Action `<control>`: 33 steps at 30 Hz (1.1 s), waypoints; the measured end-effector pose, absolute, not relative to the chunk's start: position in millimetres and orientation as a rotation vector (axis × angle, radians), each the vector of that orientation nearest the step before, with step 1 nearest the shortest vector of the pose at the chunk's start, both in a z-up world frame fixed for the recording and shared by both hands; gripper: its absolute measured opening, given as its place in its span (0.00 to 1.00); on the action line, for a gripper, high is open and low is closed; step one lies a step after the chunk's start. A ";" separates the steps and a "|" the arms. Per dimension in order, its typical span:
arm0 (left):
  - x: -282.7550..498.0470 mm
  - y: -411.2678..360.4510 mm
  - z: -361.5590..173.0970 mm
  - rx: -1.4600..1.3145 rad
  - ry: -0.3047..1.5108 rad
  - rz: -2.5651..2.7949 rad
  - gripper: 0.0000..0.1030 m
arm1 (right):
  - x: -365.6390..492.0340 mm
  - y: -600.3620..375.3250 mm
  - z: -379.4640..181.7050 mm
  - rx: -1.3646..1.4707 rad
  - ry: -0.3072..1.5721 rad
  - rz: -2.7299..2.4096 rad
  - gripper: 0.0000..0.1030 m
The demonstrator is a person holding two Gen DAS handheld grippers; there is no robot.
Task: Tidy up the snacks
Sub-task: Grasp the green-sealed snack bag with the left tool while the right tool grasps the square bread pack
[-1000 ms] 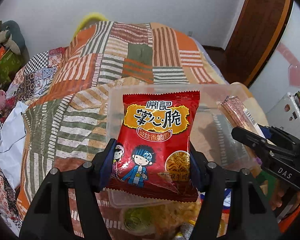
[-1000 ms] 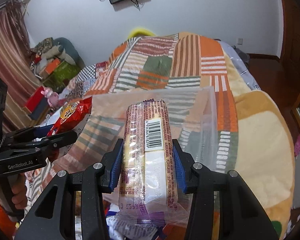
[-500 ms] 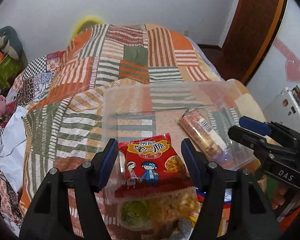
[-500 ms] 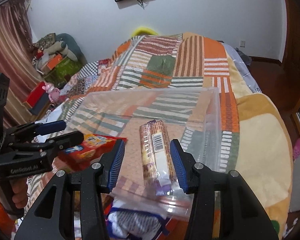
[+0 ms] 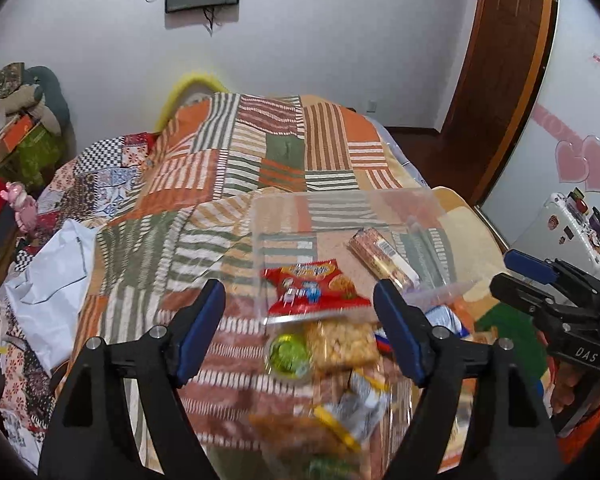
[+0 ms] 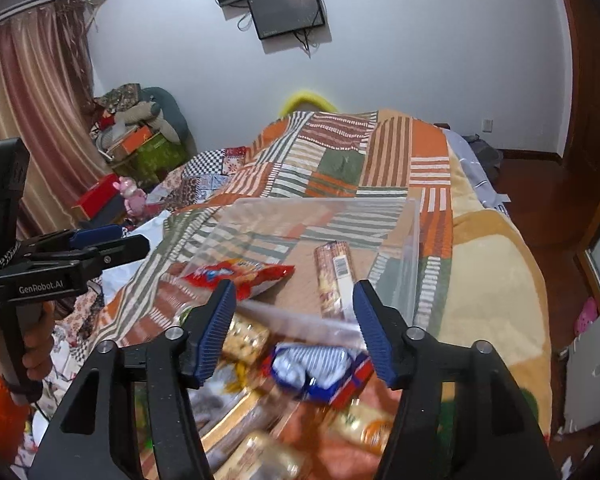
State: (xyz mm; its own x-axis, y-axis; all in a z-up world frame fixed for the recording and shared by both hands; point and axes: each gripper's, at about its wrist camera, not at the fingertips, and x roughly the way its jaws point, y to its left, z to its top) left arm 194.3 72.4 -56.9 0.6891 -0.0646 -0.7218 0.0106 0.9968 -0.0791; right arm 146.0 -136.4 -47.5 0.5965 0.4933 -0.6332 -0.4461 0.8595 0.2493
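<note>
A clear plastic bin (image 5: 340, 196) sits on the patchwork bed. In it lie a red noodle snack packet (image 5: 312, 286) and a long biscuit packet (image 5: 382, 258), side by side. My left gripper (image 5: 298, 292) hovers above the bin's near edge, jaws opening, nothing between them. My right gripper (image 6: 295, 286) hangs likewise, jaws opening and empty, with the biscuit packet (image 6: 334, 276) and red packet (image 6: 240, 274) lying below in the bin (image 6: 324, 202). Each gripper shows in the other's view: right gripper (image 5: 512, 274), left gripper (image 6: 132, 240).
A loose pile of snack packets (image 5: 340, 344) lies in front of the bin, among them a blue and white packet (image 6: 316, 368). A white plastic bag (image 5: 56, 264) lies at the left. Clutter fills the left corner; a wooden door (image 5: 500, 60) and white cabinet (image 5: 568, 228) stand at right.
Both grippers let go of their packets, which dropped flat into the bin. Both have pulled back and up from the bin, with their jaws spread wider.
</note>
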 end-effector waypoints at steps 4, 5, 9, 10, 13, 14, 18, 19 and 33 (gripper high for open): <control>162.0 77.6 -60.7 -0.063 0.804 -0.016 0.82 | 125.4 -139.3 -51.2 0.069 0.757 0.544 0.60; 156.8 78.4 -63.8 -0.060 0.805 -0.011 0.83 | 120.6 -140.3 -53.7 0.076 0.763 0.547 0.61; 131.0 84.8 -80.9 -0.059 0.836 0.005 0.83 | 106.2 -141.1 -68.5 0.079 0.800 0.551 0.61; 123.7 86.9 -88.1 -0.066 0.851 0.004 0.83 | 102.6 -140.9 -71.4 0.080 0.811 0.554 0.61; 109.8 91.4 -104.5 -0.086 0.887 0.005 0.83 | 94.1 -137.6 -85.6 0.079 0.856 0.563 0.62; 105.2 92.9 -111.9 -0.092 0.902 0.005 0.83 | 92.2 -136.6 -91.7 0.080 0.874 0.563 0.62; 88.9 95.4 -135.1 -0.108 0.942 0.003 0.83 | 84.4 -132.3 -111.4 0.079 0.932 0.564 0.62; 86.6 95.3 -139.6 -0.114 0.950 -0.001 0.83 | 84.9 -130.5 -118.2 0.076 0.951 0.558 0.62; 71.4 80.3 -182.1 -0.111 0.999 -0.027 0.91 | 74.8 -130.8 -147.6 0.080 1.052 0.578 0.65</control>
State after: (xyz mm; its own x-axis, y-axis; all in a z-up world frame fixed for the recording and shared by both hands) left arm 71.4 80.3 -182.1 0.5412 -0.0736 -0.8377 -0.0284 0.9940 -0.1057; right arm 74.8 -130.8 -147.6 0.3625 0.4853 -0.7956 -0.4110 0.8494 0.3309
